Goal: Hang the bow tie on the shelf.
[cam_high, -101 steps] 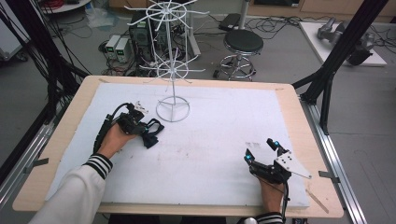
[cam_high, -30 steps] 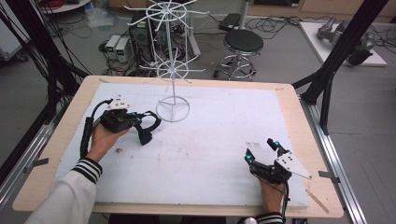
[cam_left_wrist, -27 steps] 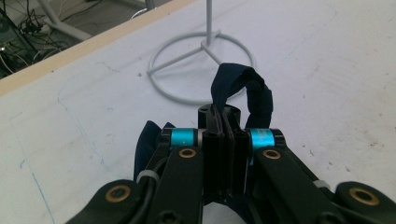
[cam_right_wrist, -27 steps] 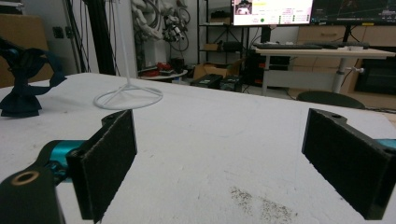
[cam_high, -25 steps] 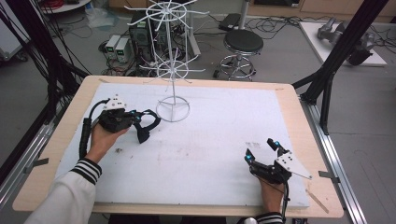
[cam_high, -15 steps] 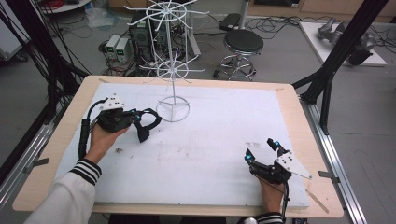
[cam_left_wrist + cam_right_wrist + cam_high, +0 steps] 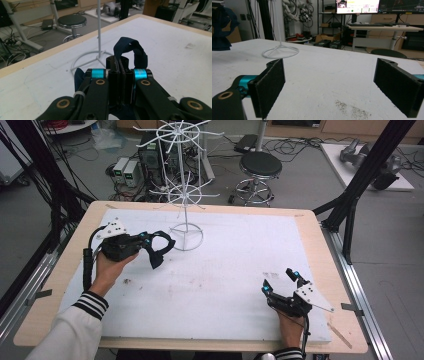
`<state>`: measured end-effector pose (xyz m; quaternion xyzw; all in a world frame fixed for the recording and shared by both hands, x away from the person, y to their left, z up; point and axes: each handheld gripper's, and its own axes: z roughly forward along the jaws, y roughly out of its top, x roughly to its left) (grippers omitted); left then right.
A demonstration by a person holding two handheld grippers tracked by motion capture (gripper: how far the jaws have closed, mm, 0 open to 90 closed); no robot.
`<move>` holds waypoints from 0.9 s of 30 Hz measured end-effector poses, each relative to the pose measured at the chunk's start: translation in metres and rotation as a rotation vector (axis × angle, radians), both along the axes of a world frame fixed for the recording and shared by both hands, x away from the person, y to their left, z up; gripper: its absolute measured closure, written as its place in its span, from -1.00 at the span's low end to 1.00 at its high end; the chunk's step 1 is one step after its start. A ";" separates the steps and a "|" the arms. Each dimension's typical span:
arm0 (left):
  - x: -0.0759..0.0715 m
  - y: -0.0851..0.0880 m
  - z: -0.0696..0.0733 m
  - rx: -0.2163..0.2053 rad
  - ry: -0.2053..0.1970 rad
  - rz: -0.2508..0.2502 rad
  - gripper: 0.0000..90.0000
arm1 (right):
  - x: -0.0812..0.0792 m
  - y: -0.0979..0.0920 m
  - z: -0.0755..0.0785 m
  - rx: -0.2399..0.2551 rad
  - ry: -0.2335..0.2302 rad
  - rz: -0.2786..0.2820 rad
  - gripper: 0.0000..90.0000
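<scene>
While raised, left tool pinches strap.

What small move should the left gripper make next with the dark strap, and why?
Probably lift it toward the white wire rack. The left gripper is shut on the dark blue strap, whose loop stands free above the jaws, beside the rack's base ring. The right gripper rests open, far off.

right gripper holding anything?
No: in the right gripper view the right gripper has its jaws spread wide, with just bare white table between them.
</scene>
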<state>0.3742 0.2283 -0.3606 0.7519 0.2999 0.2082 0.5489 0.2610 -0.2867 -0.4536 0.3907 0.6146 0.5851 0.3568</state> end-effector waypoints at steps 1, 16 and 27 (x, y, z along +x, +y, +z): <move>-0.001 0.000 0.001 -0.005 -0.003 -0.006 0.94 | 0.000 0.000 0.000 0.001 -0.002 -0.001 -0.79; -0.006 -0.012 0.029 -0.073 -0.045 -0.061 0.94 | 0.000 0.000 0.000 0.003 0.000 0.001 -0.79; -0.006 -0.021 0.041 -0.087 -0.071 -0.067 0.94 | 0.000 0.000 0.000 0.004 0.000 0.002 -0.79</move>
